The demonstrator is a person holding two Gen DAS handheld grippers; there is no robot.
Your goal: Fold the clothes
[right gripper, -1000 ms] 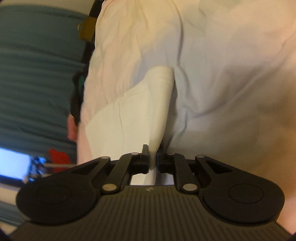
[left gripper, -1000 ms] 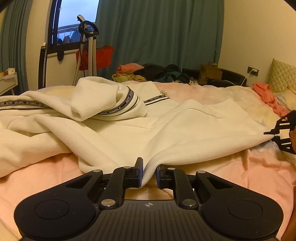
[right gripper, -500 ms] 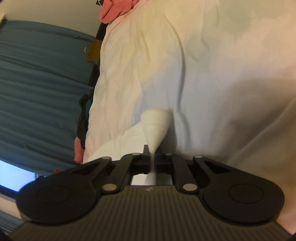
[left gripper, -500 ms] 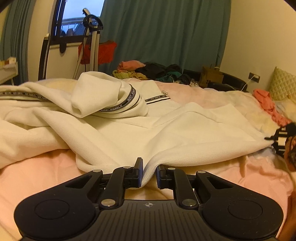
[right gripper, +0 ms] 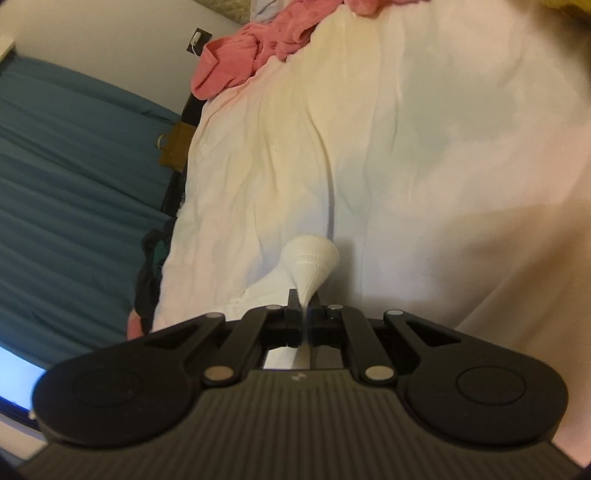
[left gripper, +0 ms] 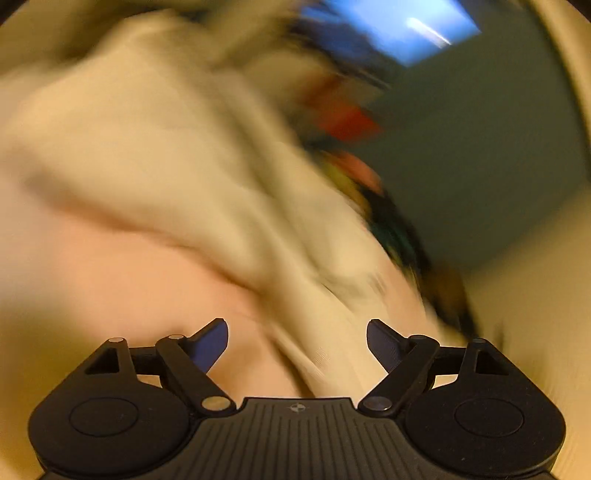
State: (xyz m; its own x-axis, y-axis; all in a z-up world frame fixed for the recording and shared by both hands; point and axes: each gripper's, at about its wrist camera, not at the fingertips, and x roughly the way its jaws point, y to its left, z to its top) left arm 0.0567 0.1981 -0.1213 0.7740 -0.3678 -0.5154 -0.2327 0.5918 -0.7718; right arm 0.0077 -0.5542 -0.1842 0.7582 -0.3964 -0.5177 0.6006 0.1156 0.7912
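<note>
A cream-white ribbed garment (left gripper: 177, 155) lies bunched on the pink bed sheet (left gripper: 122, 273); the left wrist view is heavily blurred and tilted. My left gripper (left gripper: 297, 345) is open, with a hem of the garment running between its spread fingers. My right gripper (right gripper: 303, 308) is shut on a ribbed corner of the white garment (right gripper: 310, 262), which fans out just past the fingertips above the pale sheet (right gripper: 424, 147).
A pink cloth (right gripper: 255, 48) lies at the far end of the bed. A teal curtain (right gripper: 74, 177) hangs along the wall, with a dark pile of clothes (right gripper: 151, 266) and a brown box (right gripper: 173, 147) beside the bed. A bright window (left gripper: 391, 29) shows in the left wrist view.
My left gripper has opened and let go of the garment hem, and it has swung and tilted fast. My right gripper still holds the ribbed corner and has turned further.
</note>
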